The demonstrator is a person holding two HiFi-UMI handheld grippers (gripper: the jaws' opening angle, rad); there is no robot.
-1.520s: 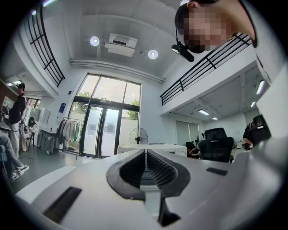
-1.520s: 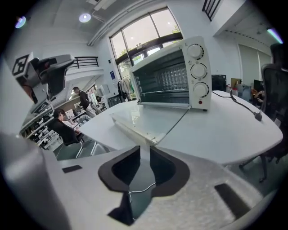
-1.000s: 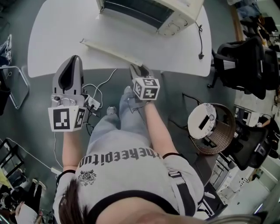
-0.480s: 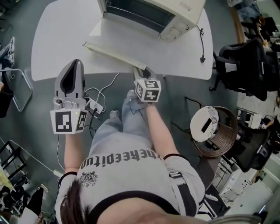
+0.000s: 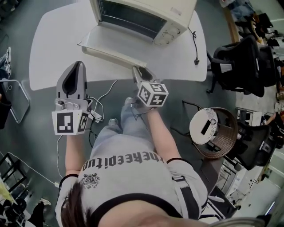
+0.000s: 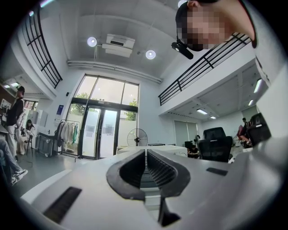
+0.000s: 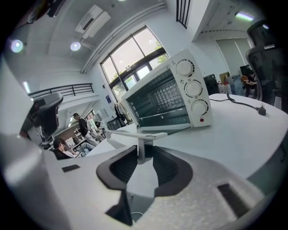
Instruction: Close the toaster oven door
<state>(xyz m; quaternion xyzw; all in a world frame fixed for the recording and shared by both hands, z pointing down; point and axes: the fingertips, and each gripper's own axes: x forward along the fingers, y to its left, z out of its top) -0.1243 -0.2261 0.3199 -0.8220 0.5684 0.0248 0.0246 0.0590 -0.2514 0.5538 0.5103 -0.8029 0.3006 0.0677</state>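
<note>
My right gripper (image 5: pixel 137 71) was clenched on the slim white handle bar (image 7: pixel 135 133) of the cream metal toaster oven (image 5: pixel 146 13). Its glass door (image 5: pixel 111 49) lay open and flat just ahead of my jaws. My left gripper (image 5: pixel 76 66) was pinched shut on nothing, off to that side. I held near the bar's end, so lifting might have twisted it loose. A hard push could have slid the oven across the white table (image 5: pixel 53 44).
</note>
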